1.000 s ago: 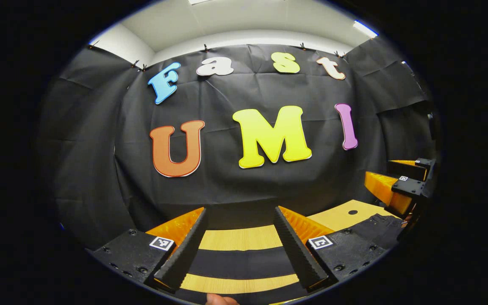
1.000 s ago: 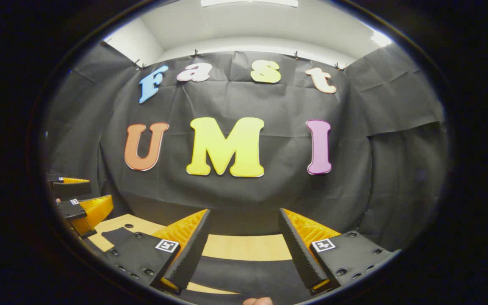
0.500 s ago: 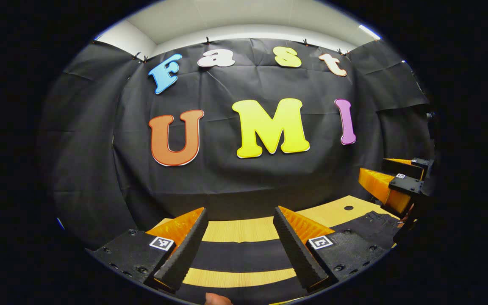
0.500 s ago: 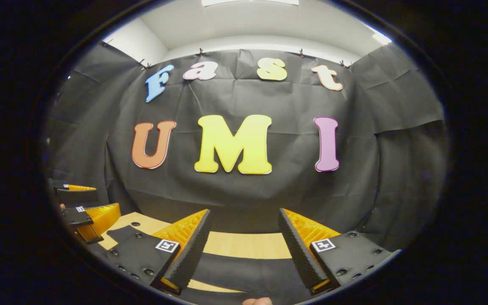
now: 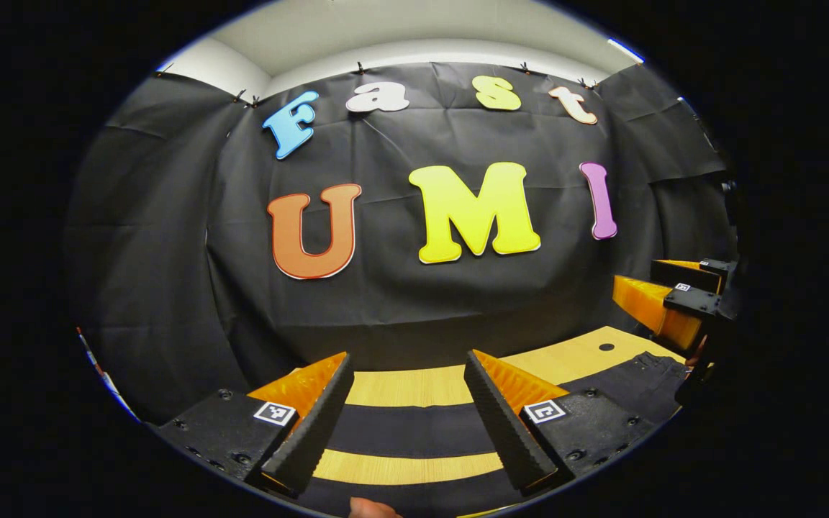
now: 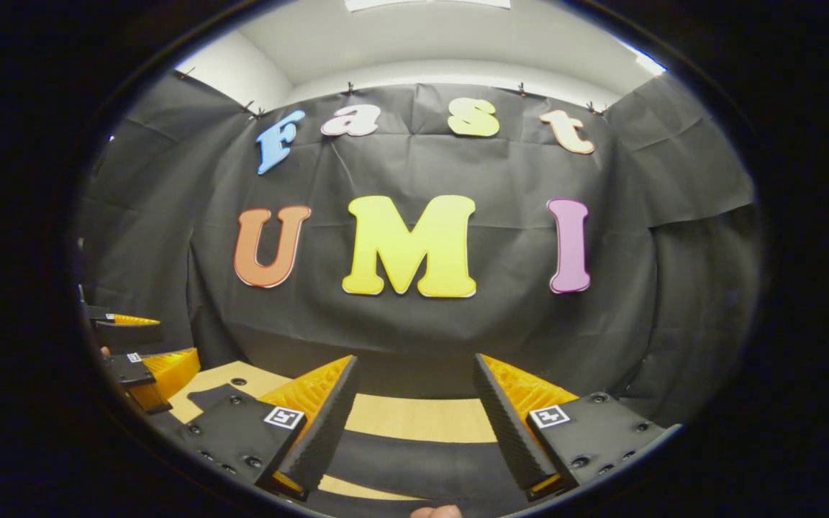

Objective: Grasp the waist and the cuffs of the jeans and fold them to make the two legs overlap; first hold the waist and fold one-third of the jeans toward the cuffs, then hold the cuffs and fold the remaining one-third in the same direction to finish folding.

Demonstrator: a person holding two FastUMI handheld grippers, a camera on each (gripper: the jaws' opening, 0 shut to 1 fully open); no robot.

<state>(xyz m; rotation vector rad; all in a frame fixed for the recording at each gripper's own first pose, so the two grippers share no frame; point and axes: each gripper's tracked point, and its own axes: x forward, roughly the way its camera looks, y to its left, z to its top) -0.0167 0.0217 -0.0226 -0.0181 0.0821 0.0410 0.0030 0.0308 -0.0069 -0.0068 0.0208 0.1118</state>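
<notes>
Black jeans (image 5: pixel 414 430) lie flat on a wooden table (image 5: pixel 414 385), the two legs crossing as dark bands below my left gripper (image 5: pixel 407 360). That gripper hangs open above them with nothing between its fingers. The waist end (image 5: pixel 637 374) lies to the right, under my right gripper (image 5: pixel 663 291), which is seen from the side. In the right gripper view, the right gripper (image 6: pixel 415 360) is open and empty above a dark band of the jeans (image 6: pixel 414 467). At the left edge of that view my left gripper (image 6: pixel 142 344) hovers over the table.
The black cloth wall (image 5: pixel 400 302) stands close behind the table's far edge. A small round hole (image 5: pixel 606 347) marks the tabletop near the waist end. A person's fingertip (image 6: pixel 436 511) peeks in at the bottom of each view.
Both views have drifted a little, with the wall sliding right. In the left gripper view the wall has also moved up and slightly more table shows. Both grippers stay open and apart from the jeans.
</notes>
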